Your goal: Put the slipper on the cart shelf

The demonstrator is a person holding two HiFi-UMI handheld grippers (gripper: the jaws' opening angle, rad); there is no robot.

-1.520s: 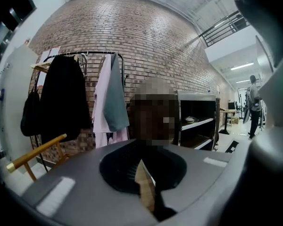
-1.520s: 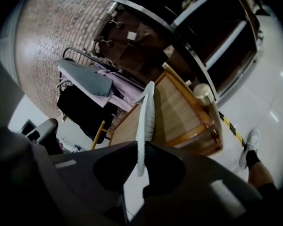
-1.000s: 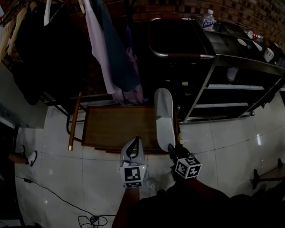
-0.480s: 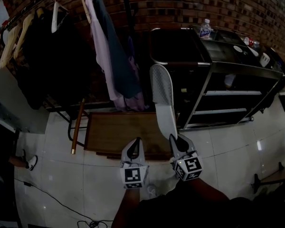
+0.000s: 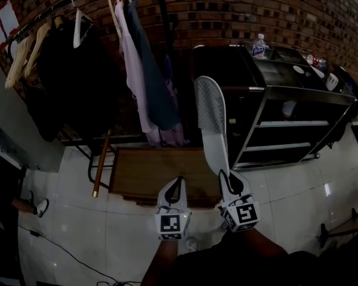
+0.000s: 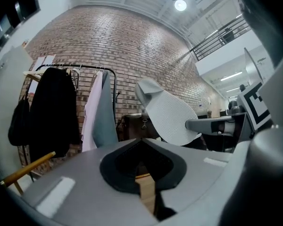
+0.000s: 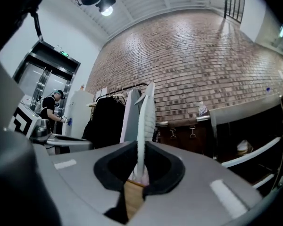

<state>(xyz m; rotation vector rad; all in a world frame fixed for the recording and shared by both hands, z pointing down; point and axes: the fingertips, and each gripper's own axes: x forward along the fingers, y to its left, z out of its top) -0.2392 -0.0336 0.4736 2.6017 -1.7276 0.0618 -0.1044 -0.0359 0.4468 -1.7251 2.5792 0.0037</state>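
My right gripper is shut on the heel end of a white slipper, which stands up and away from it, sole facing me. The slipper's toe end overlaps the left side of the black cart in the head view. In the right gripper view the slipper rises edge-on from between the jaws, with the cart shelves off to the right. My left gripper hovers beside the right one, shut and holding nothing. The left gripper view shows the slipper to its right.
A low wooden bench stands on the tiled floor below the grippers. A clothes rack with hanging garments fills the left against the brick wall. A bottle and small items sit on the cart top; a pale object lies on a shelf.
The right gripper has lifted the slipper higher and nearer the cart, its toe end now against the cart's upper part. The left gripper stayed beside it, shut.
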